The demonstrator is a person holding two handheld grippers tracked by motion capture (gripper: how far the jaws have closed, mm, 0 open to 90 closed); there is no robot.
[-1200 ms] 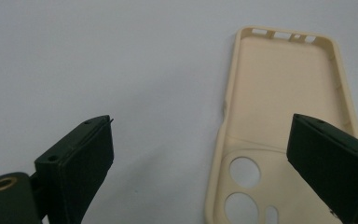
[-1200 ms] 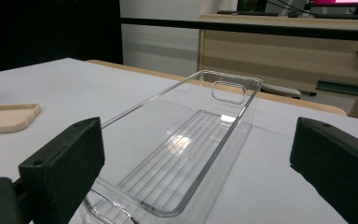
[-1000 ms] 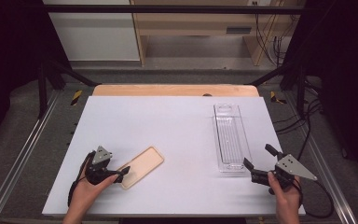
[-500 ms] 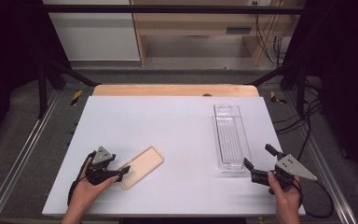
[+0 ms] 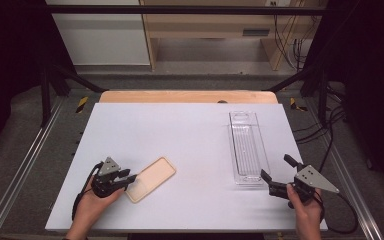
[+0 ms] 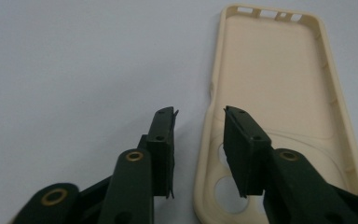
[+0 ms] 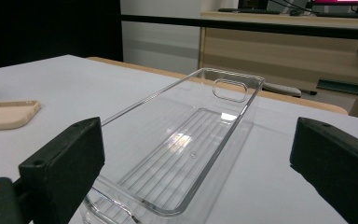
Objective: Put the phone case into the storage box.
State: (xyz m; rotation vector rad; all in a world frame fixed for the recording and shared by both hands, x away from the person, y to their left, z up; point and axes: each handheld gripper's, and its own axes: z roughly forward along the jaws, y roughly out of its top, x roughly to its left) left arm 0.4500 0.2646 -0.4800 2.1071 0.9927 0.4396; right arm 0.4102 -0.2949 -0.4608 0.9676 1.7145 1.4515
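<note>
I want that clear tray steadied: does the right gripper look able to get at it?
Probably yes: the right gripper sits at the clear tray's near end, jaws wide, with nothing between them.

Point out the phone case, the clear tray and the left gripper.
phone case [image 5: 152,177]: high view, its inner face.
clear tray [image 5: 246,147]: high view, its ribbed floor.
left gripper [image 6: 198,135]: left gripper view, midway between its fingers.
</note>
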